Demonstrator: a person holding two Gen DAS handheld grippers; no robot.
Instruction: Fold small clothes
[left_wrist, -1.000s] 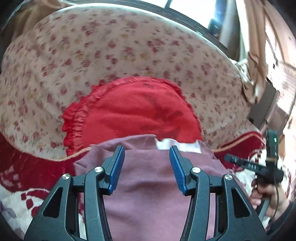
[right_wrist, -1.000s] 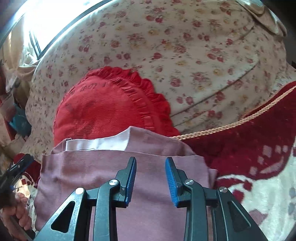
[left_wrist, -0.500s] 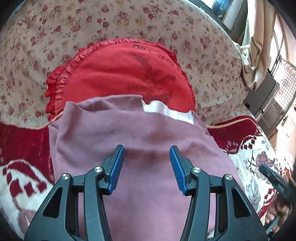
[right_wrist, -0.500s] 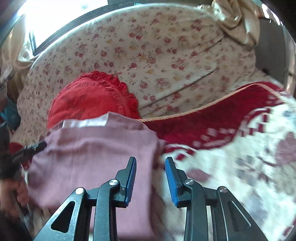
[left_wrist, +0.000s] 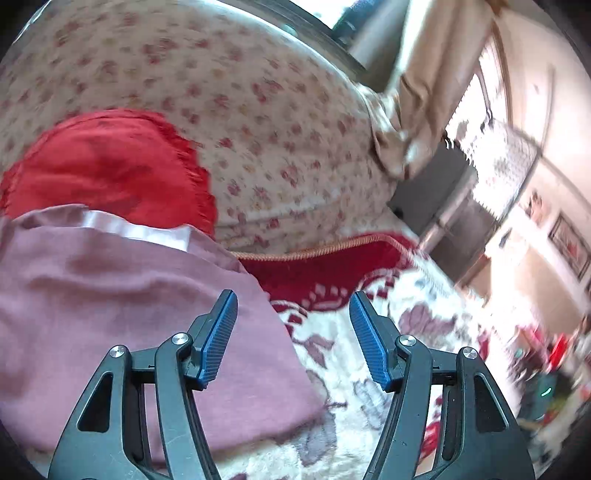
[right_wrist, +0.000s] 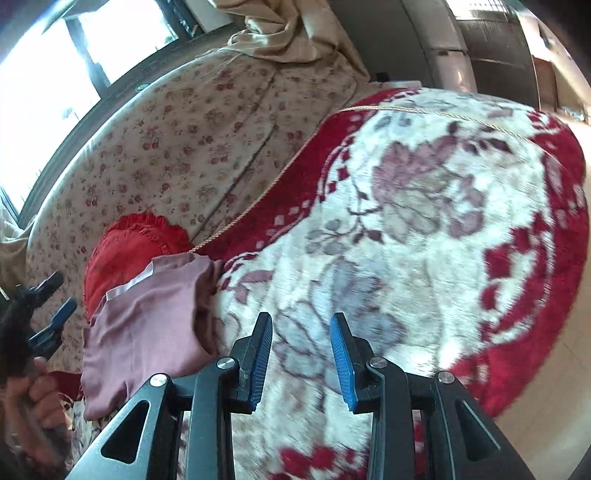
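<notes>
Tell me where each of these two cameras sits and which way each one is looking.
Left wrist: on the left hand-held gripper, looking forward and down at the mauve garment; own open fingers show.
Right wrist: on the right hand-held gripper, facing the floral blanket; own empty fingers show, plus the other gripper and a hand at left.
Shared: garment, red cushion, floral sofa back, blanket.

Matt mauve cloth garment (left_wrist: 110, 302), plush blanket (right_wrist: 406, 229)

Red cushion (left_wrist: 103, 162) against floral sofa back (left_wrist: 258, 110); patterned blanket (right_wrist: 424, 221).
</notes>
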